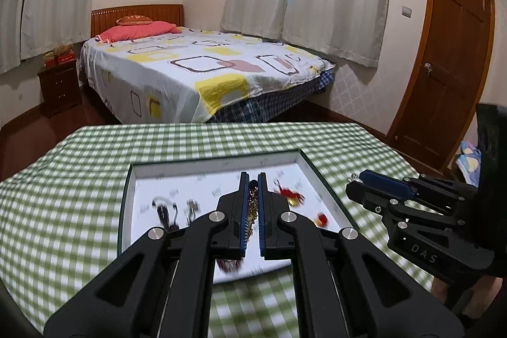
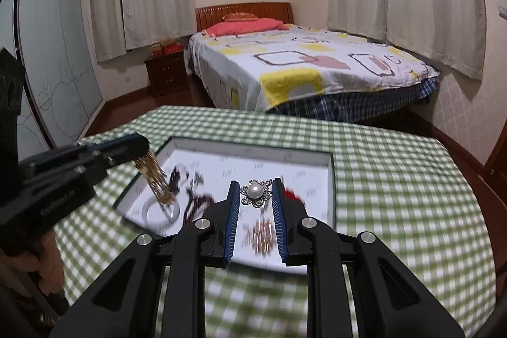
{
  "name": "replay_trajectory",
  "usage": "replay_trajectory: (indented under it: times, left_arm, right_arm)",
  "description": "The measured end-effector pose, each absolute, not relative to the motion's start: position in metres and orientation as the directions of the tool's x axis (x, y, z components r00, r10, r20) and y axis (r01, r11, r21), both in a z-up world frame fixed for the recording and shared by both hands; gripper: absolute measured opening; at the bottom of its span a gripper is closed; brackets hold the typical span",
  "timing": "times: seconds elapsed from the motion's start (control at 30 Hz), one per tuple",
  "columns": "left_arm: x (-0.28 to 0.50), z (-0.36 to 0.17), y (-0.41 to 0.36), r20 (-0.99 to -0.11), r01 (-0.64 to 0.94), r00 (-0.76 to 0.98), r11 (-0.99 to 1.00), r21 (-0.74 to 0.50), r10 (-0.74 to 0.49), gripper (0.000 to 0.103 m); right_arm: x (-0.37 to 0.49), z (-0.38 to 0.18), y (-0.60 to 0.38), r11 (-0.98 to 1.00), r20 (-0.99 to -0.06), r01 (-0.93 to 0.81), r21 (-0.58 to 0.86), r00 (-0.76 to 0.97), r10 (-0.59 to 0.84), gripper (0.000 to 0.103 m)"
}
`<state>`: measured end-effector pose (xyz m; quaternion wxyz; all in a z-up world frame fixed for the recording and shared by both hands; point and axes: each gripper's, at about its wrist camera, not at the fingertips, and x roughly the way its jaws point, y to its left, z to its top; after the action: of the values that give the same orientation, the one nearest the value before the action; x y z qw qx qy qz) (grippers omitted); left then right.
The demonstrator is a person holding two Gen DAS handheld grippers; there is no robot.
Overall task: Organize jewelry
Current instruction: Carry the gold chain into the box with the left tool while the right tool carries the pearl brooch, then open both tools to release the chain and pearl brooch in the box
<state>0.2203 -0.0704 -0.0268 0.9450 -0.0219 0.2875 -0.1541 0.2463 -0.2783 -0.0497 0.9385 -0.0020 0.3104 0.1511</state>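
A white tray (image 1: 164, 171) lies on the green checked table and also shows in the right wrist view (image 2: 320, 159). My left gripper (image 1: 253, 179) is shut on a gold chain (image 1: 252, 213) that hangs between its fingers; in the right wrist view the chain (image 2: 155, 179) dangles from my left gripper (image 2: 139, 144) over the tray's left side. My right gripper (image 2: 256, 184) is shut on a pearl flower brooch (image 2: 255, 191) held above the tray. In the left wrist view my right gripper (image 1: 358, 182) sits at the tray's right edge.
In the tray lie red pieces (image 1: 290, 194), dark earrings (image 1: 164, 209), a white bangle (image 2: 160, 213), dark beads (image 2: 198, 201) and a copper chain (image 2: 261, 235), all blurred. Beyond the table (image 2: 396, 195) stand a bed (image 1: 202, 68), a nightstand (image 1: 60, 87) and a wooden door (image 1: 450, 68).
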Motion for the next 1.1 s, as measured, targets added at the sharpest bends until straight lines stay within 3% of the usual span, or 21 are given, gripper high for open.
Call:
replay_trajectory:
  times: [0.3, 0.87, 0.97, 1.0, 1.03, 1.1]
  left_arm:
    - [0.299, -0.063, -0.076, -0.576, 0.242, 0.774, 0.963, -0.115, -0.263, 0.005]
    - [0.362, -0.127, -0.079, -0.719, 0.190, 0.667, 0.978, -0.086, -0.192, 0.006]
    - [0.364, -0.132, -0.080, -0.734, 0.187, 0.652, 0.979, -0.085, -0.189, 0.006]
    - [0.363, -0.133, -0.079, -0.733, 0.184, 0.653, 0.979, -0.088, -0.189, 0.008]
    - [0.363, -0.133, -0.079, -0.732, 0.182, 0.655, 0.979, -0.089, -0.188, 0.017]
    - [0.363, -0.131, -0.078, -0.726, 0.167, 0.665, 0.983, -0.081, -0.173, 0.028]
  right_arm:
    - [0.323, -0.076, -0.255, 0.954, -0.597, -0.286, 0.086, 0.752, 0.280, 0.021]
    - [0.401, -0.147, -0.241, 0.963, -0.774, -0.258, 0.078, 0.593, 0.222, 0.022]
    - [0.404, -0.150, -0.240, 0.965, -0.786, -0.251, 0.077, 0.580, 0.214, 0.029]
    - [0.405, -0.150, -0.241, 0.966, -0.787, -0.247, 0.079, 0.580, 0.212, 0.040]
    - [0.405, -0.149, -0.241, 0.967, -0.785, -0.244, 0.079, 0.583, 0.211, 0.049]
    - [0.404, -0.147, -0.242, 0.969, -0.778, -0.236, 0.068, 0.596, 0.199, 0.050]
